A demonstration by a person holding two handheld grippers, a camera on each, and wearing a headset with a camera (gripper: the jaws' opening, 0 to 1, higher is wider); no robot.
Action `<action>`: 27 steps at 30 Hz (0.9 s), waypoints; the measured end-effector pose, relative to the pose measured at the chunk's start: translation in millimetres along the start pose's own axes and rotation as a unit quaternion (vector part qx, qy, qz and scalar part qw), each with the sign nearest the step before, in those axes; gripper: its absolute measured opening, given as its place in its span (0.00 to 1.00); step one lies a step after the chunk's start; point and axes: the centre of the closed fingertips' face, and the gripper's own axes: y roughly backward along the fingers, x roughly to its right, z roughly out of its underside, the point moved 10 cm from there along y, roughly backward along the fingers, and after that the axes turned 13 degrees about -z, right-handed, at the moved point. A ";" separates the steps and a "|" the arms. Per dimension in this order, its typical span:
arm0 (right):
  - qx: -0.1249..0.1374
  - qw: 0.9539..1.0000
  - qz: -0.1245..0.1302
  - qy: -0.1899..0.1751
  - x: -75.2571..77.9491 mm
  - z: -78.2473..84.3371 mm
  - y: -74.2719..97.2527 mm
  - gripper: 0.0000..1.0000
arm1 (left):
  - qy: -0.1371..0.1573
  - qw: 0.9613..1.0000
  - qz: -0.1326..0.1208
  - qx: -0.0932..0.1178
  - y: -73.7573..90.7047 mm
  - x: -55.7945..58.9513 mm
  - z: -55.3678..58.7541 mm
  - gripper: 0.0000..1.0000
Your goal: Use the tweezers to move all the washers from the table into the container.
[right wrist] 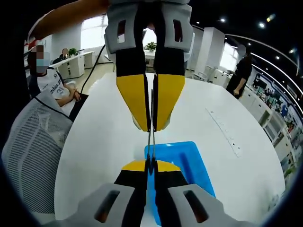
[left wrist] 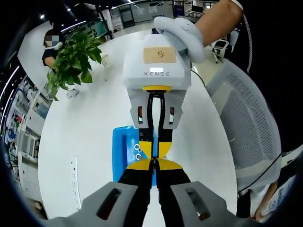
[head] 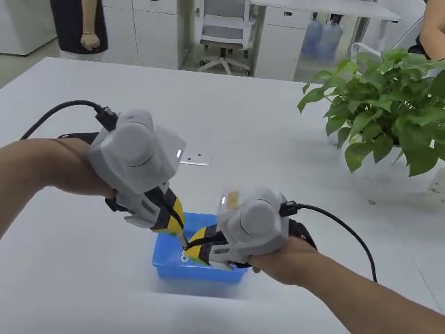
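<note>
Two tools, left (head: 181,231) and right (head: 195,249), meet tip to tip over one blue container (head: 167,268), well in from the far edge of the desk (head: 278,139). We see both pairs of jaws closed on one pair of tweezers (right wrist: 150,137). Its long axis runs tool to tool, tip down into the container. Two washers (left wrist: 138,147) lie inside. Bare desk surrounds the container, and one potted plant (head: 379,104) stands toward the right edge.
</note>
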 end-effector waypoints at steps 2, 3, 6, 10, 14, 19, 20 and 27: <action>-0.003 1.000 0.003 0.007 -3.8 0.7 2.2 0.04 | -0.006 1.000 -0.002 0.003 1.0 4.9 -2.5 0.06; -0.005 1.000 0.003 0.008 -5.1 1.0 2.9 0.04 | -0.008 1.000 -0.002 0.003 1.1 6.9 -3.2 0.06; -0.015 1.000 0.004 0.016 -10.9 1.4 4.3 0.04 | -0.012 1.000 -0.004 0.004 1.6 13.4 -4.2 0.06; -0.020 1.000 0.005 0.019 -17.0 1.9 5.2 0.04 | -0.008 1.000 -0.004 0.008 2.2 19.3 -3.8 0.06; -0.026 0.999 0.004 0.022 -23.0 1.3 4.8 0.03 | -0.006 1.000 -0.004 0.005 3.4 25.2 -2.9 0.06; -0.036 0.999 0.003 0.029 -26.2 0.3 6.0 0.03 | -0.004 1.000 -0.007 0.005 5.5 30.4 -1.1 0.06; -0.037 0.999 0.002 0.029 -26.8 0.3 6.2 0.03 | -0.004 1.000 -0.008 0.005 5.7 31.2 -0.6 0.06; -0.055 0.998 0.001 0.040 -33.1 -0.5 7.7 0.03 | -0.003 1.000 -0.011 0.000 5.3 38.7 5.8 0.06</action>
